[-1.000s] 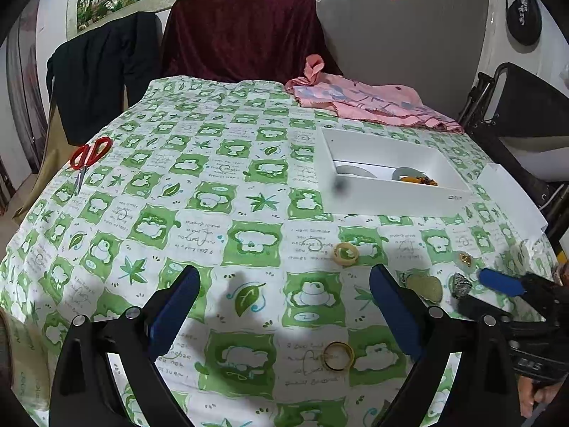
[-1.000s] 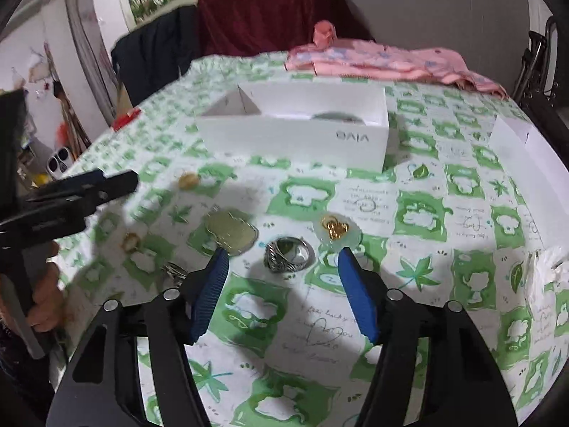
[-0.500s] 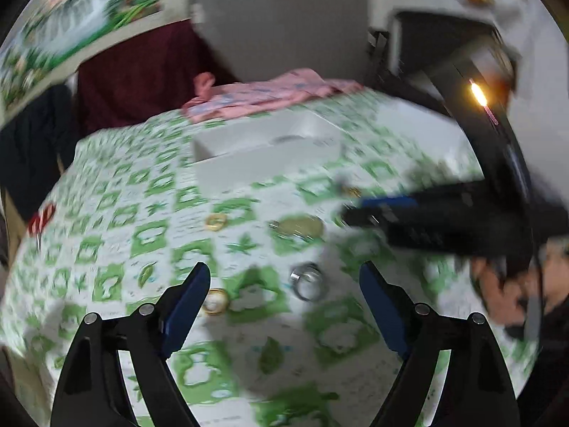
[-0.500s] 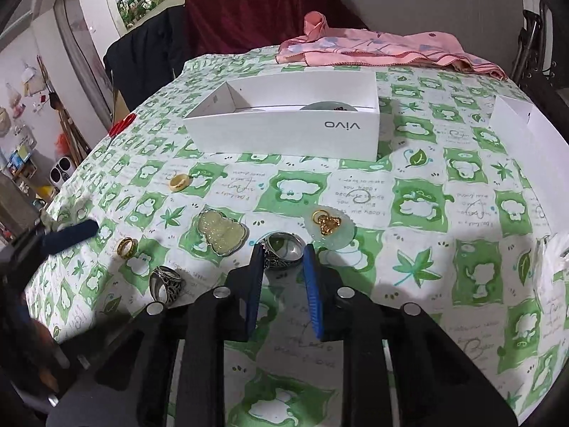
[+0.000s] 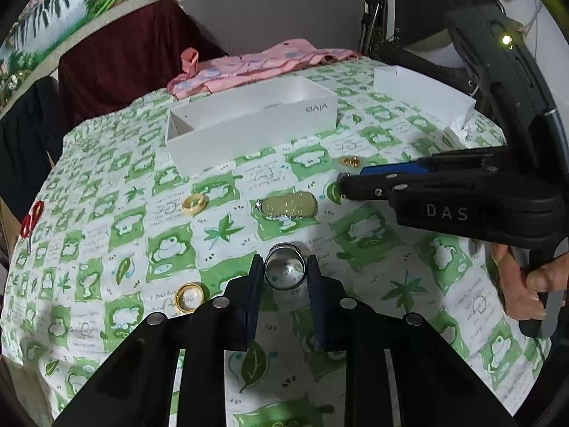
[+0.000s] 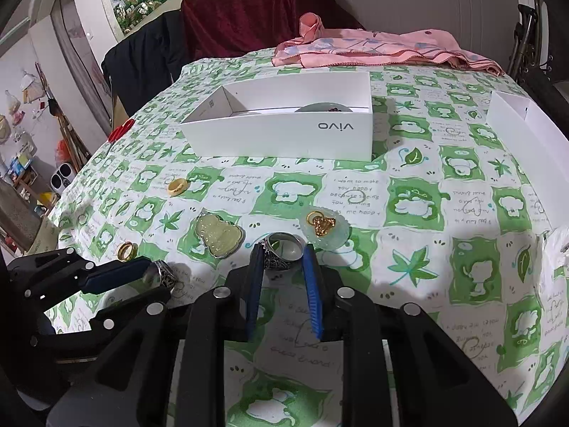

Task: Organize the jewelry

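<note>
Left wrist view: wide silver band ring (image 5: 284, 269) sits low centre of frame, pinched between the dark blue pads of the left gripper (image 5: 283, 274); jaws narrowed to ring width, both pads touching it. Right wrist view: second silver ring with engraved side (image 6: 282, 255), low centre, clamped likewise by the right gripper (image 6: 282, 261), jaws nearly closed.

Just above that ring: pale yellow-green carved jade pendant (image 6: 218, 234) to upper left; pale disc pendant with gold figure (image 6: 323, 227) to upper right, just beside the right pad. Shiny gold ring (image 5: 189, 296) lies left of the left gripper; matte yellow ring (image 5: 193, 203) higher, mid-left.

All rest on green-and-white printed tablecloth (image 6: 409, 235). Open white "vivo" cardboard box (image 6: 284, 131) stands upper centre; contents partly hidden. Pink cloth (image 6: 377, 51) lies behind it.
</note>
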`<action>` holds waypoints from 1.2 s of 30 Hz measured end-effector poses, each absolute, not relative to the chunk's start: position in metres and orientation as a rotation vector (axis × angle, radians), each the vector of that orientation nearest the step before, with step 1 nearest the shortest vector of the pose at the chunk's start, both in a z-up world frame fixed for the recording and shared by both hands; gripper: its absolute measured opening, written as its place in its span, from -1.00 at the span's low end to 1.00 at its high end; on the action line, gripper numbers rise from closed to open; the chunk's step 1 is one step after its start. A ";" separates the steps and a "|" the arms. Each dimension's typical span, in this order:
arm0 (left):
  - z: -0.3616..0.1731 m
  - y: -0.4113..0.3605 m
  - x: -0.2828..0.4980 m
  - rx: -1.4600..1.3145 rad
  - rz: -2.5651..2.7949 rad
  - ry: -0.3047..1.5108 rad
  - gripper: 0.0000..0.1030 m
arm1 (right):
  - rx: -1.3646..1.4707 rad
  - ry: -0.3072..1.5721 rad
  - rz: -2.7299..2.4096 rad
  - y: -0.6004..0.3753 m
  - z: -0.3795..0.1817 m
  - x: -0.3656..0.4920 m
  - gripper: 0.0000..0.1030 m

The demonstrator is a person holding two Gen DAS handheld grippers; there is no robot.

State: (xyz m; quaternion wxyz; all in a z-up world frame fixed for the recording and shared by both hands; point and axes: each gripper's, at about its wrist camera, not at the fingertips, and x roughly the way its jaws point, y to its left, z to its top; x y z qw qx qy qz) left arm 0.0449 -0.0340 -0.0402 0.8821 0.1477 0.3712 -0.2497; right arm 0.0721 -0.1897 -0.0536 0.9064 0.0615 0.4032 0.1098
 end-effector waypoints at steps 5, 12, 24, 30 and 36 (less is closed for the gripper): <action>-0.033 -0.022 0.051 0.229 -0.508 0.768 -0.53 | 0.134 0.816 0.221 -0.192 -0.051 0.071 -0.58; -0.026 -0.014 0.058 0.176 -0.483 0.755 -0.53 | 0.146 0.787 0.217 -0.197 -0.047 0.068 -0.58; 0.016 -0.008 0.092 0.092 -0.462 0.710 -0.53 | 0.241 0.714 0.237 -0.213 -0.026 0.066 -0.58; 0.052 -0.023 0.129 0.079 -0.443 0.649 -0.53 | 0.242 0.622 0.224 -0.214 0.027 0.091 -0.58; 0.055 -0.039 0.171 0.034 -0.440 0.658 -0.53 | 0.278 0.658 0.214 -0.210 0.022 0.145 -0.58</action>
